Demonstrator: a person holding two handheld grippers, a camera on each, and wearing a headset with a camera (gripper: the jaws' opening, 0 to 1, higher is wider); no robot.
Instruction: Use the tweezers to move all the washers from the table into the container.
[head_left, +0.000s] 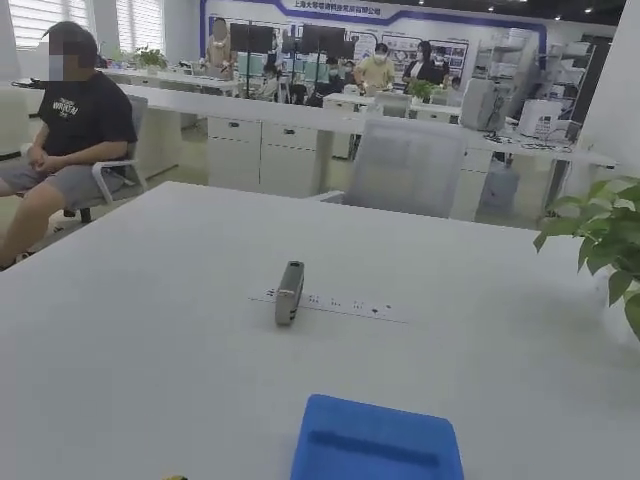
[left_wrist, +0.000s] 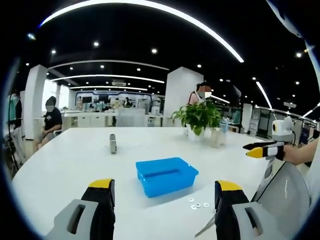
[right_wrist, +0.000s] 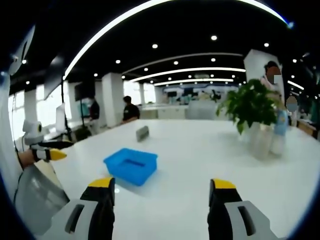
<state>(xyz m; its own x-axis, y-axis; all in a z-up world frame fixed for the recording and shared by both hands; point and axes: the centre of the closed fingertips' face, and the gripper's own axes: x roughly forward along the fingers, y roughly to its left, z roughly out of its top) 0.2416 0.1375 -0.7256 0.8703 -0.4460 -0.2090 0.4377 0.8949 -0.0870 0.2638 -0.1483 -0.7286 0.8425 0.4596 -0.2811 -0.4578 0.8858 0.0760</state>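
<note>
A blue rectangular container (left_wrist: 165, 175) sits on the white table (left_wrist: 75, 165); it is also seen in the head view (head_left: 375, 442) and the right gripper view (right_wrist: 131, 165). Several small washers (left_wrist: 198, 204) lie on the table just in front of it. Slim metal tweezers (left_wrist: 206, 228) lie near them, partly behind my left gripper's right jaw. My left gripper (left_wrist: 165, 189) is open above the table edge, holding nothing. My right gripper (right_wrist: 161, 184) is also open and empty. Each gripper appears at the side of the other's view (left_wrist: 260, 150) (right_wrist: 47, 152).
A grey upright device (head_left: 289, 292) stands mid-table beside a row of sockets. A potted plant (left_wrist: 199, 116) and bottles (right_wrist: 277, 132) stand at the table's far side. A mesh chair (head_left: 412, 165) is behind the table, and a person (head_left: 70, 130) sits at the left.
</note>
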